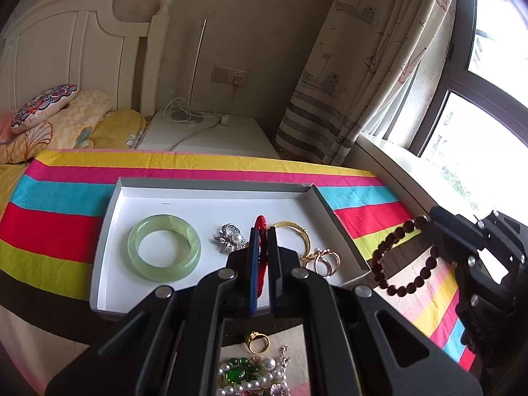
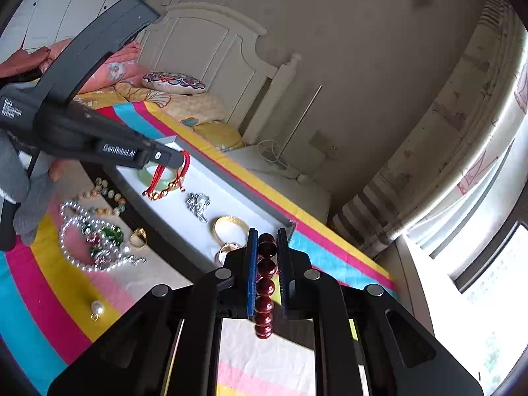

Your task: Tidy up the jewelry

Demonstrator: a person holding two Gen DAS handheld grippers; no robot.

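Note:
My left gripper point(image 1: 262, 231) is shut on a red cord bracelet point(image 1: 261, 227), which hangs over the white tray point(image 1: 112, 274); it also shows in the right wrist view point(image 2: 165, 181). The tray holds a green jade bangle point(image 1: 164, 247), a silver pearl brooch point(image 1: 232, 237), a gold bangle point(image 1: 297, 231) and gold rings point(image 1: 325, 260). My right gripper point(image 2: 266, 234) is shut on a dark red bead bracelet point(image 2: 265, 280), held above the tray's right end; the left wrist view shows it point(image 1: 406, 257) dangling beside the tray.
Loose jewelry lies on the striped cloth point(image 1: 49, 198) in front of the tray: a gold ring point(image 2: 138, 237), pearl strands with green stones point(image 2: 95, 237), a bead string point(image 2: 105, 194) and a pearl pendant point(image 2: 97, 308). A nightstand point(image 1: 211, 135), bed and window lie beyond.

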